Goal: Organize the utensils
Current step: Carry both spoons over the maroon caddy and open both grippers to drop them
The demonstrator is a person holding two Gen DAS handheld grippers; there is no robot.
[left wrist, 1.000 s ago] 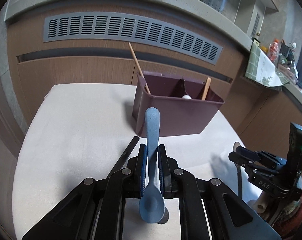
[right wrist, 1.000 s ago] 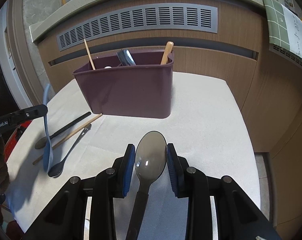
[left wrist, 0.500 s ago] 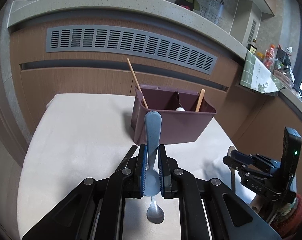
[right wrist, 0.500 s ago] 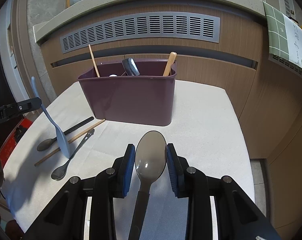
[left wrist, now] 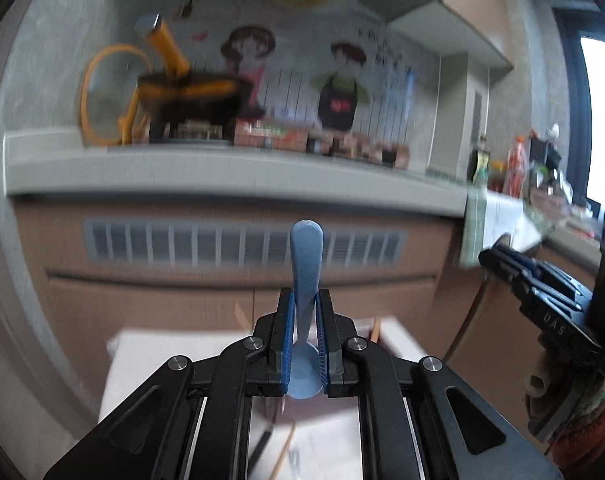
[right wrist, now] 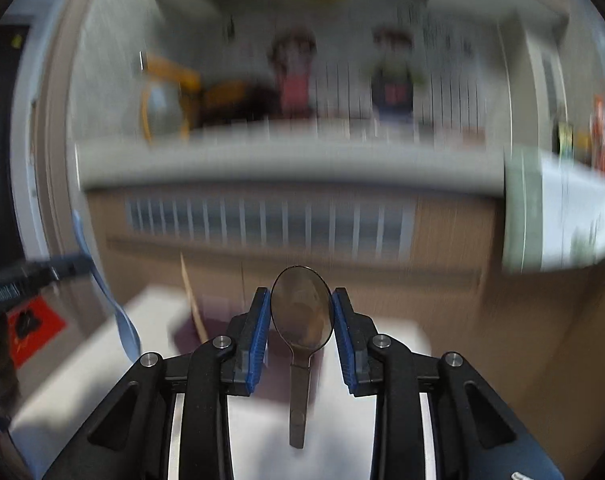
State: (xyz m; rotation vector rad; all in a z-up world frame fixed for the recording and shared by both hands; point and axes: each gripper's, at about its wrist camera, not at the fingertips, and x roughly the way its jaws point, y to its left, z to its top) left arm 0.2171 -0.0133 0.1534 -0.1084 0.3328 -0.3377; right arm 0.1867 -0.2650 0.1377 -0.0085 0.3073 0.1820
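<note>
My left gripper (left wrist: 305, 298) is shut on a light blue plastic spoon (left wrist: 305, 264), handle pointing up and forward, bowl between the jaws. My right gripper (right wrist: 301, 300) is shut on a dark metal spoon (right wrist: 301, 312), gripped by its bowl, with the handle hanging down toward the camera. Both wrist views are blurred and tilted up toward the wall. The maroon utensil box (right wrist: 210, 320) shows only as a blurred patch behind the right gripper, with a wooden chopstick (right wrist: 190, 292) in it. The blue spoon also shows in the right wrist view (right wrist: 102, 284).
A white table (left wrist: 150, 356) lies below. A black utensil (left wrist: 262, 446) and a wooden chopstick (left wrist: 285, 450) lie on it under the left gripper. Behind are a wooden cabinet with a grey vent (left wrist: 242, 242) and a grey counter (left wrist: 222, 176). The right gripper shows in the left wrist view (left wrist: 502, 260).
Both grippers have lifted and tilted upward quickly with their spoons still held. The box has dropped almost out of both views, and the wall above the counter has come into sight.
</note>
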